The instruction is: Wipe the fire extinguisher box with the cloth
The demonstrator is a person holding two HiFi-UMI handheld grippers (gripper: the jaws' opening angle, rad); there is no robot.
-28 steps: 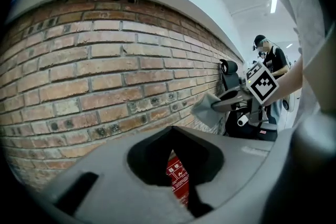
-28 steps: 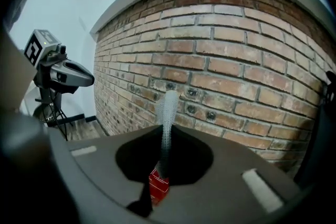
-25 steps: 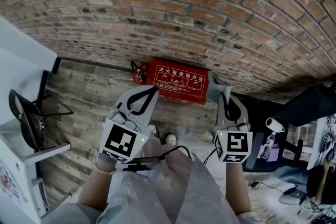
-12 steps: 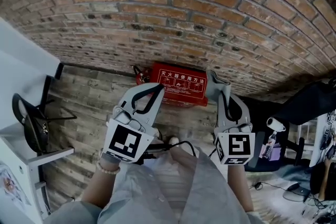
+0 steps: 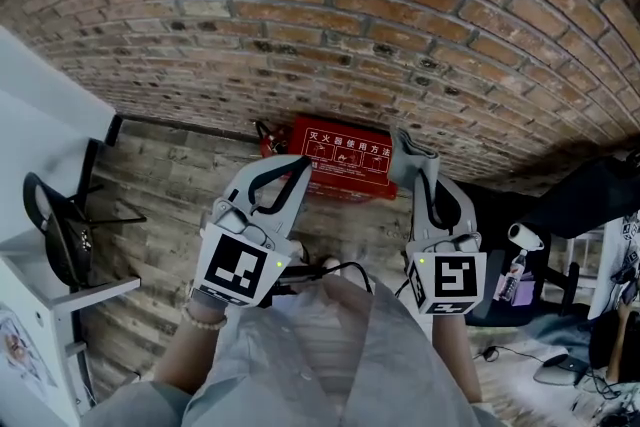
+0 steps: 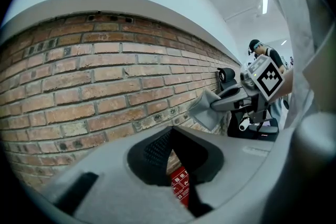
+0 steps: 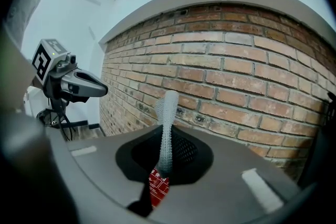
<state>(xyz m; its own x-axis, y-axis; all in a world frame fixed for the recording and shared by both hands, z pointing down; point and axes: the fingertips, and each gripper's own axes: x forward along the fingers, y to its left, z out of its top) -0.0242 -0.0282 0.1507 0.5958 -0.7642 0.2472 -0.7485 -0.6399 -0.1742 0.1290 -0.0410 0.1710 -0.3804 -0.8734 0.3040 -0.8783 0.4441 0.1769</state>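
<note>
The red fire extinguisher box (image 5: 345,158) stands on the wooden floor against the brick wall; it also shows through the jaw gaps as a red box (image 6: 180,190) and red box (image 7: 157,189). My right gripper (image 5: 412,158) hovers over the box's right end, shut on a grey cloth (image 5: 408,152) that sticks up between the jaws as a mesh strip, the cloth (image 7: 167,123). My left gripper (image 5: 297,167) hangs over the box's left part, jaws closed tip to tip with nothing in them. Each gripper view shows the other: right gripper (image 6: 231,102), left gripper (image 7: 86,86).
A brick wall (image 5: 350,15) rises behind the box. A small red extinguisher part (image 5: 265,143) sits at the box's left end. A black chair (image 5: 60,225) and white furniture (image 5: 30,115) stand at the left; dark furniture, a bottle (image 5: 515,270) and cables lie at the right.
Both grippers have edged slightly forward toward the box and the view has shifted a little. The cloth stays clamped in the right gripper.
</note>
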